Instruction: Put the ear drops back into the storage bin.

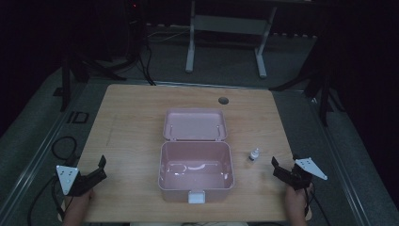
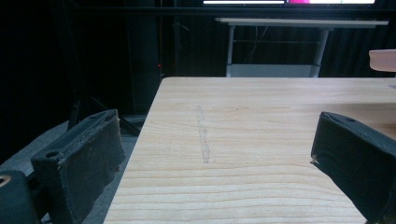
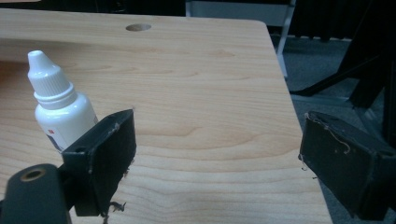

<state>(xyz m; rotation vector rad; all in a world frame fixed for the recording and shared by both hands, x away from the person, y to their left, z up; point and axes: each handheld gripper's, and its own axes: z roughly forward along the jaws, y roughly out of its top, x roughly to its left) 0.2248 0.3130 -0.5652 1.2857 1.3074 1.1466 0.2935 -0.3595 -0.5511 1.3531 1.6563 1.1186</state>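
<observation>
A pink box [image 1: 196, 172] sits open at the centre of a wooden tabletop [image 1: 131, 122], lid back, with a small white dropper bottle [image 1: 254, 154] upright just to its right; the left tool [image 1: 94, 174] and right tool [image 1: 282, 169] rest near the front corners, jaws apart and empty

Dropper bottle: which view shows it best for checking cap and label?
The right gripper view. The dropper bottle stands upright and close there, its white cap on and part of a label showing, though one jaw covers its base. The high view gives only a tiny bottle right of the pink box. The left gripper view looks along bare table.
</observation>
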